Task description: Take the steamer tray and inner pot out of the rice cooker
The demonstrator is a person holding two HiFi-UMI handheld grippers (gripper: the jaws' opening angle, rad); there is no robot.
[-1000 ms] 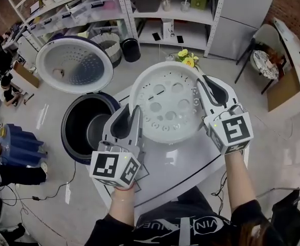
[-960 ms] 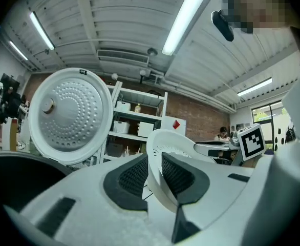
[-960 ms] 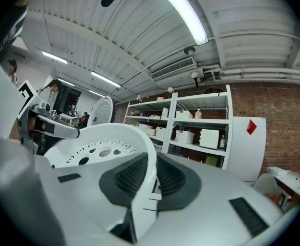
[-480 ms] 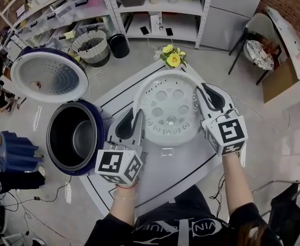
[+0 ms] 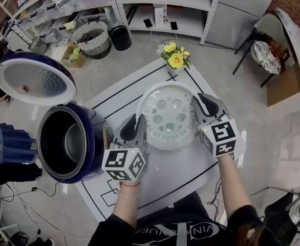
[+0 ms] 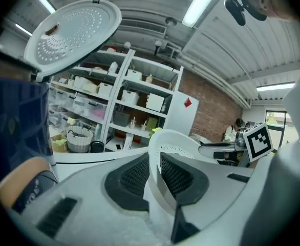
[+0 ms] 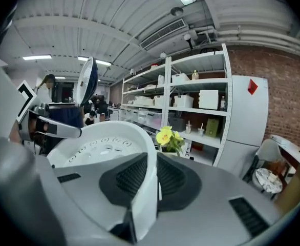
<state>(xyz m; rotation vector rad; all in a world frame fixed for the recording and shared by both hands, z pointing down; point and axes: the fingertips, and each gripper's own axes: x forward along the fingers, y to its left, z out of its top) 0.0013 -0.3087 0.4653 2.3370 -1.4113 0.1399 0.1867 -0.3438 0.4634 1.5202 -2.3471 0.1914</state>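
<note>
The white perforated steamer tray (image 5: 168, 117) hangs low over the white table (image 5: 175, 176), gripped at both sides. My left gripper (image 5: 139, 123) has the tray's left rim (image 6: 153, 152) between its black pads, which press on it while the jaws are closing. My right gripper (image 5: 199, 104) is shut on the right rim (image 7: 149, 158). To the left stands the dark blue rice cooker (image 5: 91, 137), lid (image 5: 32, 78) swung open. The dark inner pot (image 5: 63, 140) sits inside it.
A small pot of yellow flowers (image 5: 174, 55) stands at the table's far corner. Shelving (image 5: 155, 4), a round basket (image 5: 93, 37) and a black bin (image 5: 121, 37) lie beyond. A chair (image 5: 268, 55) is at the right. Cables run across the floor by the cooker.
Both grippers have come down together with the steamer tray, which now hangs closer to the table. The cooker and its open lid stay in place.
</note>
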